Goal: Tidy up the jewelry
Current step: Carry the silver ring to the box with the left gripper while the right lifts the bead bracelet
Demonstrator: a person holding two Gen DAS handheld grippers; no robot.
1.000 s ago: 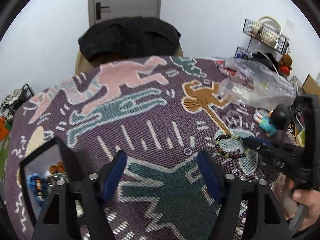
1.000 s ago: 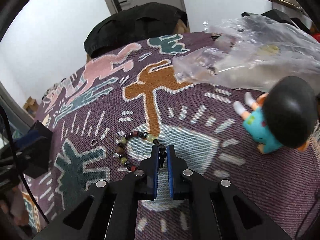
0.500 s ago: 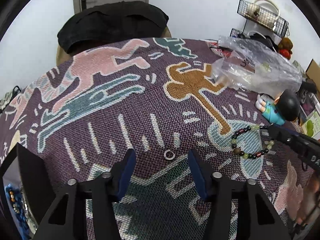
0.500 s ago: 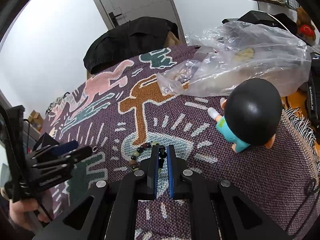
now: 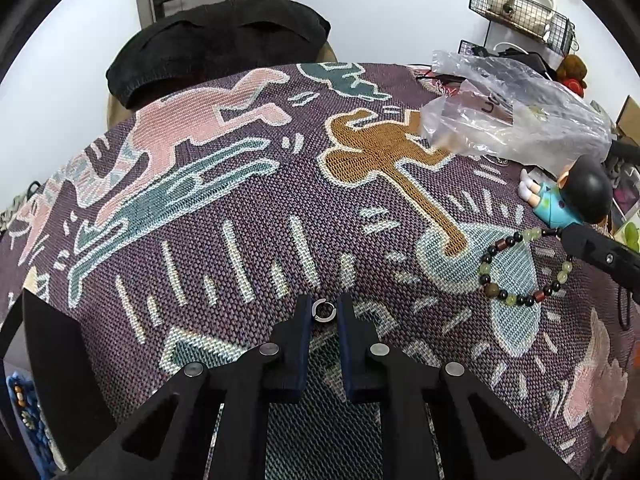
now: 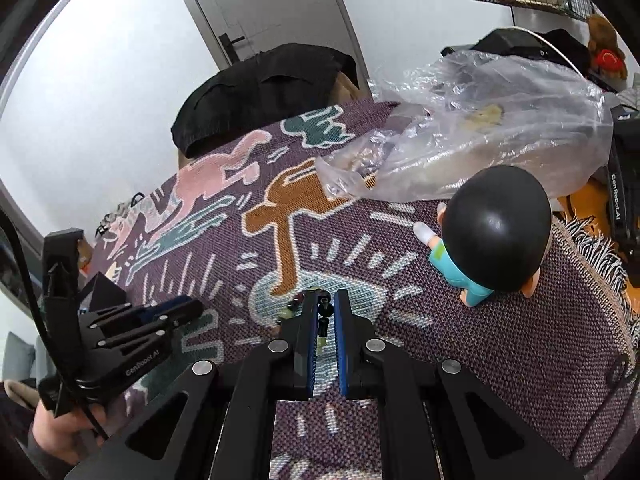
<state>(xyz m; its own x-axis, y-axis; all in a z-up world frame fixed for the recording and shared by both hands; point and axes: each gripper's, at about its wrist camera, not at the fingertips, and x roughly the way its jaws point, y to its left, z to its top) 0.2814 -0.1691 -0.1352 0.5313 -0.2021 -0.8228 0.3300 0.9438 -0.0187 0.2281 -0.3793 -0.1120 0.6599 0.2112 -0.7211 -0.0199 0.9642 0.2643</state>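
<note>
Both hand-held grippers are pinching jewelry: the left hand-held gripper [image 5: 324,316] has its jaws pressed onto a small silver ring [image 5: 323,311] lying on the patterned cloth-covered counter [image 5: 240,248]. The right hand-held gripper [image 6: 323,312] nips a beaded bracelet [image 5: 516,272] by one side, so its loop hangs free, likely ready for carrying off.

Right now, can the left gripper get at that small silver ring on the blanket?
Yes, it looks so. The left gripper has the silver ring right between its fingertips, pads closed on it, with nothing on the woven blanket blocking. The bead bracelet hangs clear, off in the right gripper.
</note>
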